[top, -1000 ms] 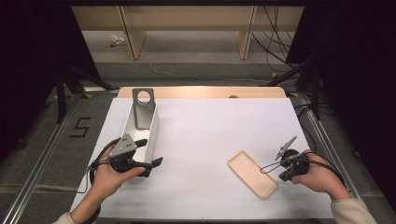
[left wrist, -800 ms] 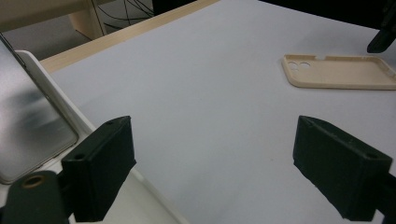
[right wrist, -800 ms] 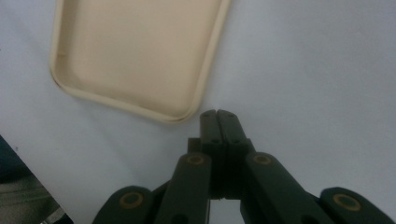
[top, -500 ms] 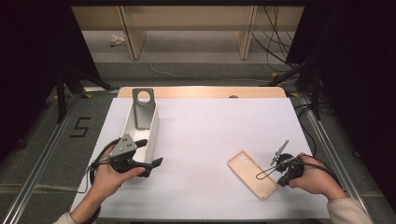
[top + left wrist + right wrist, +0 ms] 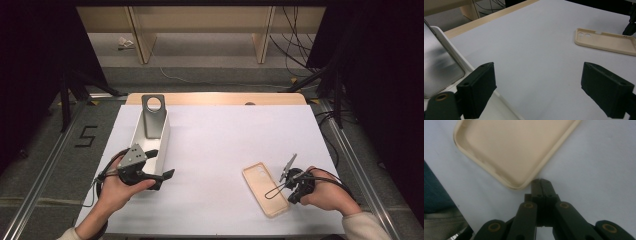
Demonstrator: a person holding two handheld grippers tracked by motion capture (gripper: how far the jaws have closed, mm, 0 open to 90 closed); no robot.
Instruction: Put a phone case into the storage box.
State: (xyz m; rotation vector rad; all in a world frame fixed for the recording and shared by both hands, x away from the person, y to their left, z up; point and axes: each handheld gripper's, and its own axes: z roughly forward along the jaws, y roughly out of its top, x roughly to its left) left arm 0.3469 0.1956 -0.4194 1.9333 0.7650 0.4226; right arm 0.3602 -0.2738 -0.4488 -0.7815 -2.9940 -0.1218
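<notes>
— Grey floor and dark curtains ring the large white rectangular table top (image 5: 220, 150); what stands on it, biggest first?

— Biggest is the long white open box (image 5: 152, 145) along the left side, with a flat grey metal plate with a round hole (image 5: 153, 116) leaning up at its far end. In the left gripper view the plate's brushed face shows at the left edge.

— Then?

— The beige rubbery phone case (image 5: 265, 189), lying flat with its hollow side up, on the right half of the table and near the front edge. Its camera cut-outs point away from the person.

— And the tools?

— The left gripper (image 5: 152, 176) sits at the near end of the box, held in the left hand (image 5: 117, 187). Its black jaws are spread wide with nothing between them, one jaw over the box rim.

— The right one?

— The right gripper (image 5: 541, 185) has its jaws pressed together, pinching nothing. The tips sit just beside the case's near right corner; I cannot tell whether they touch it. The right hand (image 5: 327, 192) holds it low over the table.
</notes>
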